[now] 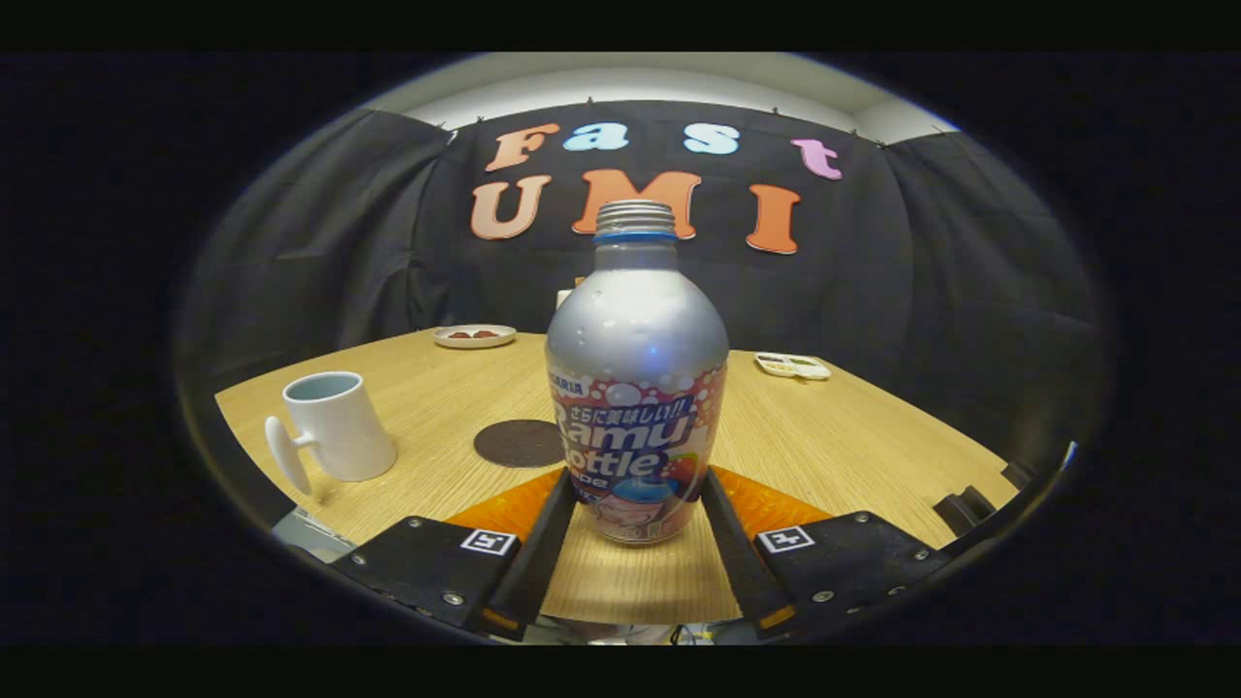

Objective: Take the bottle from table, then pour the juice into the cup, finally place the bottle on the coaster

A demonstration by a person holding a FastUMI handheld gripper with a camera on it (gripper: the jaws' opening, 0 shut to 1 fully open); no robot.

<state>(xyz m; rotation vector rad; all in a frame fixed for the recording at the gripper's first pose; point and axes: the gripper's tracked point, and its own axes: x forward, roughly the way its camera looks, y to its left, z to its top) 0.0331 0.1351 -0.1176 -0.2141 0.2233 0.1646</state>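
On the table (834, 436) we have the bottle (635, 388) upright between our gripper (635, 485) fingers, which flank its base; whether they press it, we cannot tell. Pouring into the cup (334, 427) and setting it on the coaster (519, 443) remain.

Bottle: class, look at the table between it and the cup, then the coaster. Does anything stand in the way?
Nothing visible does. The bottle stands between the open tongs. The coaster lies just beside it, and the cup stands past the coaster, with bare table between. Two small dishes sit far beyond.
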